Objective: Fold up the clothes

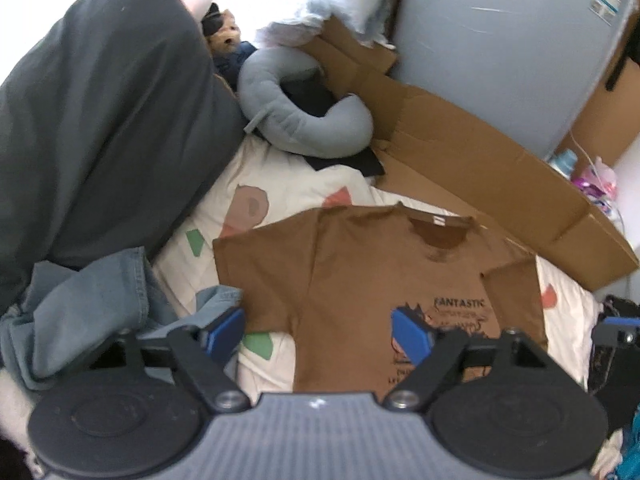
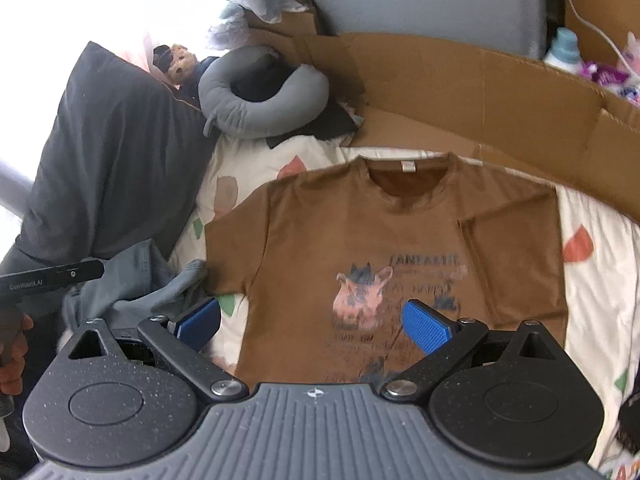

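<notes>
Both tongs (image 1: 320, 336) (image 2: 316, 326) agape over brown shirt (image 2: 360, 240); hem hidden, print blurred.

Brown T-shirt (image 1: 360, 264) flat on the patterned bedspread (image 1: 280, 184), wide-open left gripper (image 1: 320, 336) above its lower half.

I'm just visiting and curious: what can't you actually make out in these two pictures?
- T-shirt hem: both views, hidden behind the gripper bodies.
- Small print under "FANTASTIC": blurred in both.
- Denim garment: crumpled, partly behind the left gripper; its type is unclear.
- Right gripper: open, empty.
</notes>
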Tool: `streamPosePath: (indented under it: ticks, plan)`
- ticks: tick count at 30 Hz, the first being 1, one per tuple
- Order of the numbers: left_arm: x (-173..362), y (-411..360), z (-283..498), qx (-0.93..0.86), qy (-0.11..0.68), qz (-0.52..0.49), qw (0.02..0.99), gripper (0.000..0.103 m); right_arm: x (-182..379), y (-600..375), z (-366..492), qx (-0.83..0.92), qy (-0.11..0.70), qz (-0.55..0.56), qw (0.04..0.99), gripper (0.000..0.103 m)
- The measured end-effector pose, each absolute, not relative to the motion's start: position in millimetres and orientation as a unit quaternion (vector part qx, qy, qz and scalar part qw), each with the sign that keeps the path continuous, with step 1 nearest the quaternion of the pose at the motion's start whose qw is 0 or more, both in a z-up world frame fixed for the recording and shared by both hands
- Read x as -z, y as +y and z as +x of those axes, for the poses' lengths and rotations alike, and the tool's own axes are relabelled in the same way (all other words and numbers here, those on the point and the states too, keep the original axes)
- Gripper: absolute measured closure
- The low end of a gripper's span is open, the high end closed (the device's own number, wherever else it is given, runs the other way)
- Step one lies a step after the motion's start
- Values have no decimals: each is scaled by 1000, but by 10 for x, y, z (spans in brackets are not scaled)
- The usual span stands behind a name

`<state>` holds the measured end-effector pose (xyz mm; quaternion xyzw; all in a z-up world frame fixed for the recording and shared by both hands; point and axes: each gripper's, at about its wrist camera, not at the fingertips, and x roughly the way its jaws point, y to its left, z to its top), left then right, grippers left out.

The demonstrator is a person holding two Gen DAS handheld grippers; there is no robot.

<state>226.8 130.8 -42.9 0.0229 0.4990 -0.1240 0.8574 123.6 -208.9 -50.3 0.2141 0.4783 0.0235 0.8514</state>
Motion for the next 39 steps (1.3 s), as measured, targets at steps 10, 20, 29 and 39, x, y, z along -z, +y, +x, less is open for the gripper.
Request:
streamPosePath:
  ticks: [10,20,29,39]
  plan:
    - [1006,1464,2391,118,471,21,874,21,1023,-2117,1537,-6,467,267,843,4]
    - [1693,1621,2479,104,462,-13,881,23,1450,-2032,1873,-32,472,201,858,9]
    - [2244,1861,2544,95,456,-50,883,40,2021,-1818,2025,-72,468,176,863,20]
    - [2719,2102,2519,66,424,-115,896,63,2551,-1459,2205,-117,485,131,857,32]
